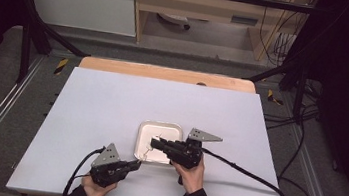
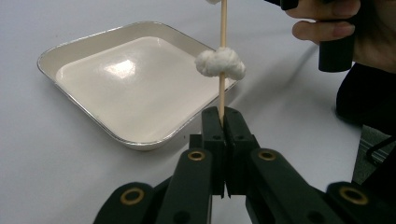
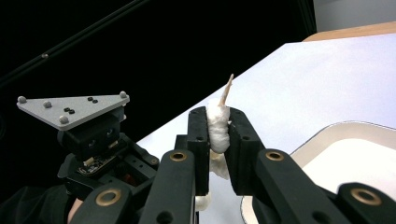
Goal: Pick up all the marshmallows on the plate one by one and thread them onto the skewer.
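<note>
— Gripping the bare lower end of a wooden skewer (image 2: 222, 95), the left gripper (image 2: 223, 114) has its jaws clenched tight on the stick, which rises straight out from between them. Where does the load sit from there?

— Just beyond those jaws along the stick, a white puffy piece (image 2: 220, 63) is threaded on, clear of the pads. Farther out, near the far end, the right gripper (image 3: 217, 126) has its jaws pressed on a second white piece (image 3: 217, 128), with the skewer's pointed tip poking out past it.

— So the long axis runs from one gripper to the other?

— Yes. In the high view the skewer bridges the left gripper (image 1: 135, 163) and the right gripper (image 1: 153, 143), slanting over the near edge of the metal tray (image 1: 142, 127). The tray lies just past and beside both sets of jaws, on the white table (image 1: 111, 105).

— Which hand is nearer the piece that comes off?

— The right one; it already grasps it. Judging by this, the coming pull has to run along the stick, towards its tip and away from the left jaws, or the skewer will bend.
</note>
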Demonstrator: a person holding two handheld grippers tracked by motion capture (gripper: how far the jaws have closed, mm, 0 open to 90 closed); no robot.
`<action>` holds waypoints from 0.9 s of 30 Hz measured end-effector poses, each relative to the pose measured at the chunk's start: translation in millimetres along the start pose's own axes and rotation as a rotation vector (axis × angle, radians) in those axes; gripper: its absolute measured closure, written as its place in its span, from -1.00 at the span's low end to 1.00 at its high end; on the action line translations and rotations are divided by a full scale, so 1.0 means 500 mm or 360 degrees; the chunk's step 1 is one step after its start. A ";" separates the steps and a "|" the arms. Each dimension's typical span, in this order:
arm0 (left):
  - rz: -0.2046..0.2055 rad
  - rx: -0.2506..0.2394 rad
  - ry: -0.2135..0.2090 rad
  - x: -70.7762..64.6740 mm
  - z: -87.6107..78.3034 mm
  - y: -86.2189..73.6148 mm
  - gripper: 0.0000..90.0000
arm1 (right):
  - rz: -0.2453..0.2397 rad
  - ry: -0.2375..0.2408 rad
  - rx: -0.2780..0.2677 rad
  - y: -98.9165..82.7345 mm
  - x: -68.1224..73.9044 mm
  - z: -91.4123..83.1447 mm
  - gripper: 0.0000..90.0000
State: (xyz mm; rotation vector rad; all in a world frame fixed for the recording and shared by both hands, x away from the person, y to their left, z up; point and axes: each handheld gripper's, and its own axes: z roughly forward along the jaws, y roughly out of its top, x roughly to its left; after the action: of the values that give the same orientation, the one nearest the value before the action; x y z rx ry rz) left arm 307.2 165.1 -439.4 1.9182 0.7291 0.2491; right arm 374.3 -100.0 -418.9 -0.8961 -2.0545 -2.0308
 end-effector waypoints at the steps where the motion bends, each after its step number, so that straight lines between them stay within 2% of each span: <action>1: 0.0003 0.0002 0.0000 0.000 0.000 0.000 0.97 | 0.0008 -0.0001 0.0002 0.000 0.000 0.000 0.82; 9: 0.0000 -0.0008 -0.0007 -0.001 0.002 0.002 0.97 | -0.0002 0.0001 0.0026 -0.001 0.000 0.000 0.81; 22: 0.0012 0.0060 -0.0007 0.002 0.011 -0.002 0.97 | 0.0022 -0.0015 0.0087 -0.009 -0.003 0.005 0.78; 27: -0.0010 0.0014 -0.0033 0.004 0.007 0.002 0.97 | -0.0018 -0.0042 0.0105 0.002 -0.002 -0.001 0.65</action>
State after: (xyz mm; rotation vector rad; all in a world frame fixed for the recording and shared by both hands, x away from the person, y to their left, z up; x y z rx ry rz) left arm 310.9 163.3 -440.4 1.9240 0.7230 0.2221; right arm 375.5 -101.0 -418.2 -0.9062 -2.1318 -1.9542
